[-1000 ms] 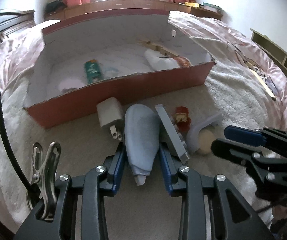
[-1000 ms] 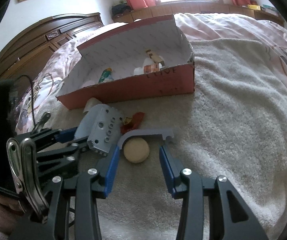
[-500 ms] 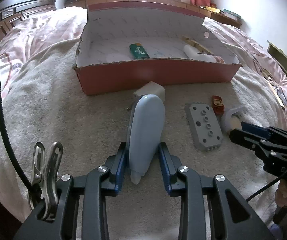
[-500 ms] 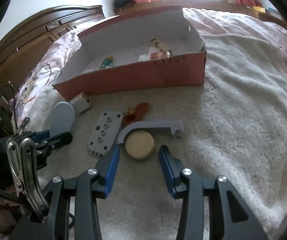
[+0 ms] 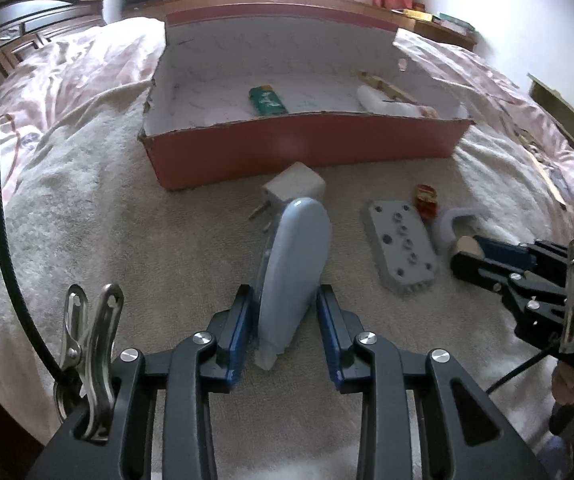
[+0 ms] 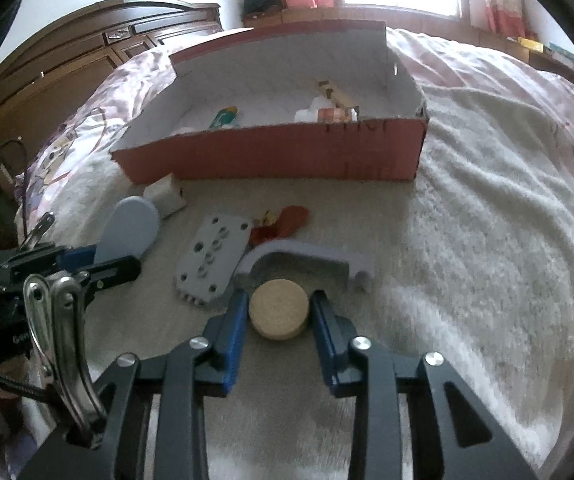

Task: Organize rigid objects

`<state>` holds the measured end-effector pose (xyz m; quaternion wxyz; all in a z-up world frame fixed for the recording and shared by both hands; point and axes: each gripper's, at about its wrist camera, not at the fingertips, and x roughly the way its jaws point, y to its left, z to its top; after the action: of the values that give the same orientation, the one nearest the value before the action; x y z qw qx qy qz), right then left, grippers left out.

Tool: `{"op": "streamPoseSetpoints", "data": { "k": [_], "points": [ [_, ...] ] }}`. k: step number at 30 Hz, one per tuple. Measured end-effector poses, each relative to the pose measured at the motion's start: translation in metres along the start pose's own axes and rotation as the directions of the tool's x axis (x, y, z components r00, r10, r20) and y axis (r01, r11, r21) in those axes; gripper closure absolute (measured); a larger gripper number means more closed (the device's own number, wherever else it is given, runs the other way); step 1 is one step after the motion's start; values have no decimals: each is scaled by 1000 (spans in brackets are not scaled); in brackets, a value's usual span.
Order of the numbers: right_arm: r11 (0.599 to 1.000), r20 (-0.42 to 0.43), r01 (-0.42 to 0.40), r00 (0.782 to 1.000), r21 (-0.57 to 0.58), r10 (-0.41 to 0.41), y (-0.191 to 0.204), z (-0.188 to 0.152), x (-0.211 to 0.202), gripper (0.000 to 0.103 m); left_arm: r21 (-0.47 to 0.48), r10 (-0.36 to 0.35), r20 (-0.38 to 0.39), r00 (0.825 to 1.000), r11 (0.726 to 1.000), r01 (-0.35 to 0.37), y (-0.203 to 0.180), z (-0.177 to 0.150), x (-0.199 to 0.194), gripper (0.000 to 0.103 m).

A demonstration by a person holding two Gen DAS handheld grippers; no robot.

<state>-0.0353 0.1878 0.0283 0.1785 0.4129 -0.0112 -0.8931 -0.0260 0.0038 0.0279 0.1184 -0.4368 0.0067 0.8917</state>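
Observation:
My left gripper (image 5: 287, 300) is shut on a long pale-blue rounded object (image 5: 293, 256) and holds it over the blanket in front of the red box (image 5: 307, 148). It also shows in the right wrist view (image 6: 127, 232). My right gripper (image 6: 279, 308) has its jaws on both sides of a round tan disc (image 6: 279, 312), touching or nearly so. The disc lies on the blanket under a grey arched bracket (image 6: 307, 256). A grey plate with holes (image 6: 211, 260), a small red toy (image 6: 283, 220) and a white plug adapter (image 5: 293, 188) lie nearby.
The red box, white inside, holds a green lighter (image 5: 267, 100), a white bottle (image 5: 383, 104) and a wooden clip (image 5: 383, 84). A cream blanket (image 6: 487, 260) covers the bed. A dark wooden headboard (image 6: 67, 48) stands at the left.
My left gripper has lifted the blue object and drawn back from the box. My right gripper has moved forward and narrowed around the tan disc.

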Motion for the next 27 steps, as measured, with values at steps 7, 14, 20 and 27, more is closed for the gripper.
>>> {"op": "streamPoseSetpoints", "data": {
  "k": [7, 14, 20, 27],
  "points": [
    [1000, -10, -18, 1000, 19, 18, -3, -9, -2, 70, 21, -52, -20, 998, 998, 53, -8, -7, -4, 70],
    [999, -3, -26, 1000, 29, 26, -4, -11, -3, 70, 31, -127, 21, 992, 992, 126, -14, -3, -17, 70],
    [999, 1, -32, 999, 35, 32, -6, -12, -3, 70, 38, -113, 8, 994, 993, 113, -20, -3, -12, 70],
    [998, 10, -41, 999, 45, 41, -7, -13, -3, 70, 34, -123, -21, 992, 992, 123, -25, -4, -5, 70]
  ]
}}
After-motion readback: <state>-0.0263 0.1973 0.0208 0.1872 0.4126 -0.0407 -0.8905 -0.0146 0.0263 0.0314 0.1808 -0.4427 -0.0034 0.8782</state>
